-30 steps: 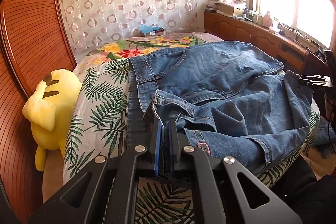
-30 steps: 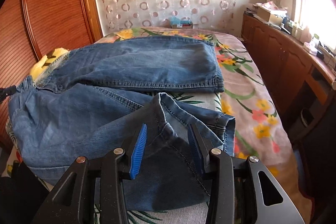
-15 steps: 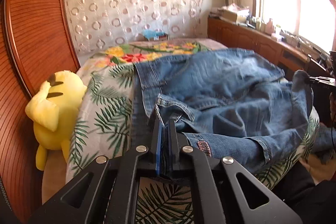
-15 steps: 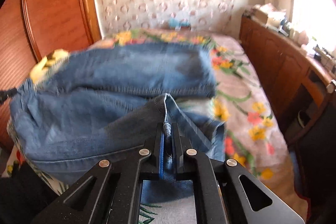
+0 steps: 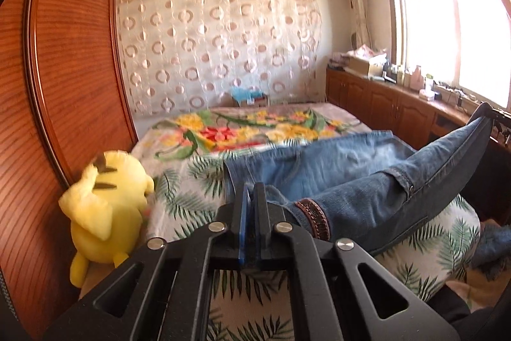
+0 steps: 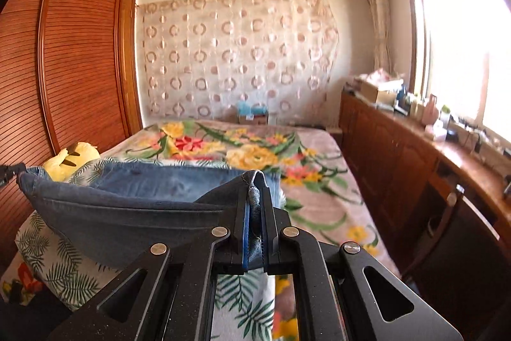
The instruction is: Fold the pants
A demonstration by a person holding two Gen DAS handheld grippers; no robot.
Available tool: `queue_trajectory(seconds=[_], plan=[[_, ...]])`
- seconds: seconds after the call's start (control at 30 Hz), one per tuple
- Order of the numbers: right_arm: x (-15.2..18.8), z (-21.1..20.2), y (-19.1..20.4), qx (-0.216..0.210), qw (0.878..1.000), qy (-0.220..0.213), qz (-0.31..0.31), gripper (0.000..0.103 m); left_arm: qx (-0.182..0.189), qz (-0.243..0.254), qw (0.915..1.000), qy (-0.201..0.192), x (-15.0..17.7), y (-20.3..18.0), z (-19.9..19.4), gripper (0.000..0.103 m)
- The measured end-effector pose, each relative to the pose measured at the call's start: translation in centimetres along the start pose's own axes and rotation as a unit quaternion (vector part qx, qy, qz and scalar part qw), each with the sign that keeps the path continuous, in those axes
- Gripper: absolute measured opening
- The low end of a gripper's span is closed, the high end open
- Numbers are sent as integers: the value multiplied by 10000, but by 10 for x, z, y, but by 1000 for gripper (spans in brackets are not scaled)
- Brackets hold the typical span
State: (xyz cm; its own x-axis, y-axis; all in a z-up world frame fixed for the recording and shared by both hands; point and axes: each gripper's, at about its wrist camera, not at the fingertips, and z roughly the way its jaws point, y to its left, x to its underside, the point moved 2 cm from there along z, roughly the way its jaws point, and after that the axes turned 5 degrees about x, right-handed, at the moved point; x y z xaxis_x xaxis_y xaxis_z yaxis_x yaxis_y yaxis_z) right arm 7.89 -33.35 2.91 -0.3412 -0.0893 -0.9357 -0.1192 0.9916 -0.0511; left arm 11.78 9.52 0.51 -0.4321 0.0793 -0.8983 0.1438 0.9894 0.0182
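Blue denim pants (image 5: 367,190) lie partly on the bed, their near part lifted and stretched between both grippers. My left gripper (image 5: 251,197) is shut on the waistband end, by the brown leather patch (image 5: 314,218). My right gripper (image 6: 254,190) is shut on the leg hem. In the right wrist view the lifted denim (image 6: 121,210) hangs in a taut sling leftward to the other gripper at the frame edge. The rest of the pants (image 6: 166,178) lies flat on the bed behind.
The bed (image 5: 255,130) has a floral and palm-leaf cover. A yellow plush toy (image 5: 105,206) sits at its left edge against the wooden wardrobe (image 5: 64,69). Wooden cabinets (image 6: 399,155) with clutter run under the window on the right. A box (image 6: 252,114) sits at the bed's far end.
My right gripper has shut on the leg hem. Both grippers have risen, lifting the near part of the pants off the bed and pulling it taut between them.
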Motion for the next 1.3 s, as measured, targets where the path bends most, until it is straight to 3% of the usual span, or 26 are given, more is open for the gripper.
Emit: queue_trajectory(seconds=[0.17, 0.4, 0.5, 0.57, 0.67, 0.8, 0.9, 0.97, 1.07, 1.3], plan=[[3, 4, 8, 19, 10000, -28, -65, 5, 24, 151, 9998, -94, -19, -1, -2, 0], [25, 43, 17, 160, 9985, 431, -287, 5, 92, -31, 9990, 444, 21, 7, 4, 2], [35, 60, 15, 238, 9967, 734, -232, 5, 93, -181, 9972, 716, 46, 12, 3, 20], [45, 68, 13, 238, 9955, 898, -169, 5, 54, -184, 9958, 900, 65, 12, 2, 42], [49, 71, 14, 238, 9945, 1011, -138, 5, 213, -348, 9917, 1218, 94, 15, 0, 55], [46, 69, 17, 208, 9939, 1071, -143, 5, 189, -448, 9894, 1367, 119, 11, -5, 55], [40, 72, 14, 196, 9939, 1071, -160, 5, 569, -701, 9854, 1445, 131, 8, -9, 49], [36, 75, 15, 197, 9938, 1078, -164, 5, 704, -711, 9838, 1488, 135, 2, -10, 42], [37, 76, 15, 197, 9938, 1082, -163, 5, 902, -678, 9805, 1608, 141, -10, -5, 40], [49, 83, 15, 183, 9938, 1082, -169, 5, 938, -775, 9741, 1905, 160, -18, 10, 34]])
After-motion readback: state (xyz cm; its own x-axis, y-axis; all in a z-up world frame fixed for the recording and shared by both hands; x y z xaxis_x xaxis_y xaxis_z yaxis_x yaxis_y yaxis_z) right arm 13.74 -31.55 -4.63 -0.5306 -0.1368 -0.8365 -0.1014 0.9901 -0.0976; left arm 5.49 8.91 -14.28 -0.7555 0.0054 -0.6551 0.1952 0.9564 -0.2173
